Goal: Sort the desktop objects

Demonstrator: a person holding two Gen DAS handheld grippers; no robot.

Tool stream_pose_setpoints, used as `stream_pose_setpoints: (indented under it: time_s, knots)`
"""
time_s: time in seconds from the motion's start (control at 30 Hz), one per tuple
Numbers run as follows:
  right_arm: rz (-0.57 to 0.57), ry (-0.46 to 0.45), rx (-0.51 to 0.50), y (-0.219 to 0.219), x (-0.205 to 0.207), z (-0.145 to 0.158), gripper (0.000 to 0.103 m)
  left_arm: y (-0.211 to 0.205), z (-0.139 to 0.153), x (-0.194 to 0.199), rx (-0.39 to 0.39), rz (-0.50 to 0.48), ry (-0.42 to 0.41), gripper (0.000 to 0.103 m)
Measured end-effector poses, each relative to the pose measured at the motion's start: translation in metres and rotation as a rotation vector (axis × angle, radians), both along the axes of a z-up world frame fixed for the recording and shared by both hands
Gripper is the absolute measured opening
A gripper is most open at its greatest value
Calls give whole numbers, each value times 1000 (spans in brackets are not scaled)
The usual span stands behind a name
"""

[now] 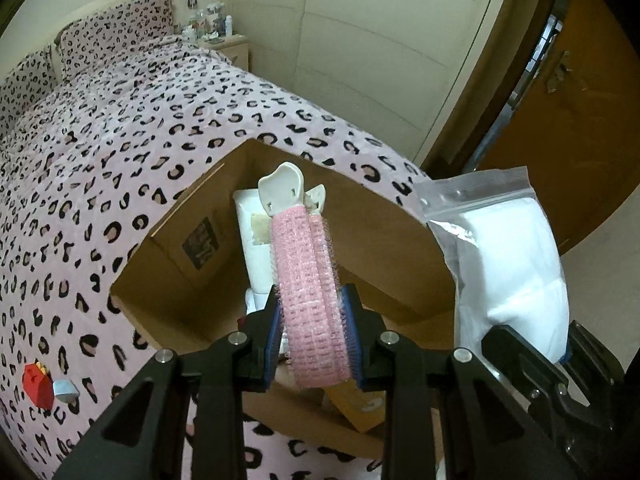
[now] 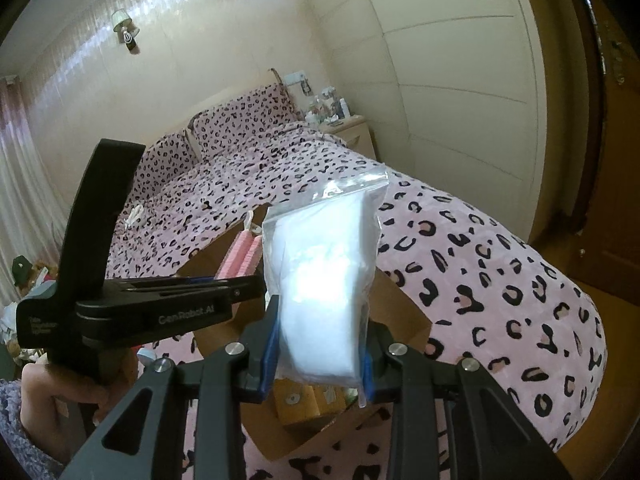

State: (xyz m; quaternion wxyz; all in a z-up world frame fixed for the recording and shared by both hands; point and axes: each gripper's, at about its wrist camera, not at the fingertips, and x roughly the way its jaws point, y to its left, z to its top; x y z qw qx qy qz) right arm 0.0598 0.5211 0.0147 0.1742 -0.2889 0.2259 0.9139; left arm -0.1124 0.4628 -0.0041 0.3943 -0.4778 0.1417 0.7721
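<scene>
The left tool (image 1: 314, 344) is clenched on a pink hair-roller clip (image 1: 310, 284), and it holds the clip by the lower end so that the cream clip head stands up in the middle of the frame, directly over the open cardboard box (image 1: 384, 220). The box lies on the bed (image 1: 120, 140) and already contains a white packet (image 1: 256, 236) and some other things, which I cannot identify clearly. The right tool (image 2: 318, 354) is grasping a zip bag with white contents (image 2: 324, 264) by its bottom, at the lower centre of the right wrist view, also above the box. Probably both things are held over the box because they will be dropped inside. A red block (image 1: 38, 386) and a small grey piece (image 1: 66, 390) remain on the bed at lower left.
</scene>
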Motion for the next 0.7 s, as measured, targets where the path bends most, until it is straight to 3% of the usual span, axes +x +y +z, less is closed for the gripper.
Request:
stream_pose_setpoints:
  time_s: [0.33, 0.7]
  knots:
    - [39, -63, -17, -3, -23, -22, 32, 0, -29, -20, -17, 32, -34, 28]
    - [61, -116, -25, -8, -37, -41, 35, -2, -37, -21, -40, 32, 6, 30]
